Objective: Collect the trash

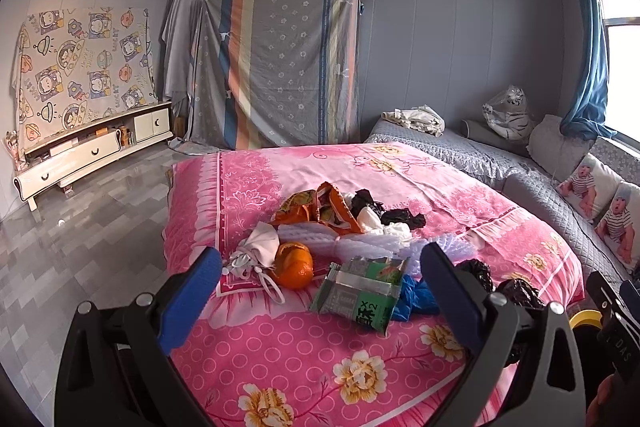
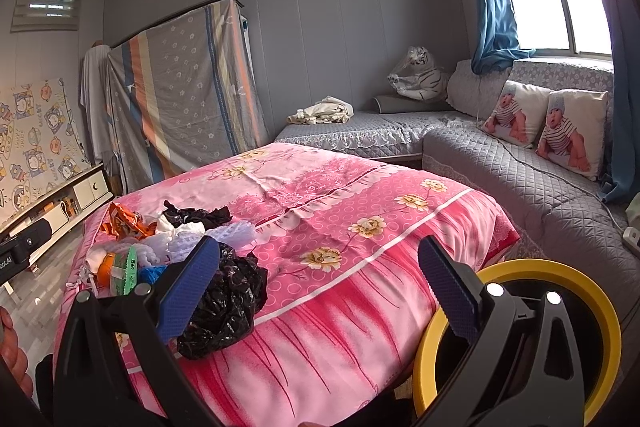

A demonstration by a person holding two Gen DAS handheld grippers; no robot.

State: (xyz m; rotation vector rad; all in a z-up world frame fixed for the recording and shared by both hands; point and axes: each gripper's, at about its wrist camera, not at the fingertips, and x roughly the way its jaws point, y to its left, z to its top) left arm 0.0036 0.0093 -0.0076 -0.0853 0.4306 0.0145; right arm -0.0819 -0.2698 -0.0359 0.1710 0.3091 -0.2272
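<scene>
A heap of trash lies on the pink flowered bed (image 1: 304, 355): a green snack wrapper (image 1: 362, 293), an orange peel (image 1: 294, 265), a white drawstring pouch (image 1: 260, 247), an orange wrapper (image 1: 320, 207), white foam netting (image 1: 360, 241), a blue scrap (image 1: 416, 297) and crumpled black plastic bags (image 1: 400, 215). My left gripper (image 1: 320, 291) is open just above the bed, its fingers either side of the green wrapper. My right gripper (image 2: 320, 287) is open and empty, its left finger beside a black plastic bag (image 2: 226, 301). A yellow-rimmed bin (image 2: 520, 343) stands at the bed's near right corner.
A grey quilted sofa (image 2: 520, 179) with two baby-print cushions (image 2: 548, 127) runs along the right, a plush tiger (image 2: 420, 75) at its far end. A white TV cabinet (image 1: 92, 151) stands left on the tiled floor (image 1: 80, 247). A striped sheet covers a wardrobe (image 1: 280, 63).
</scene>
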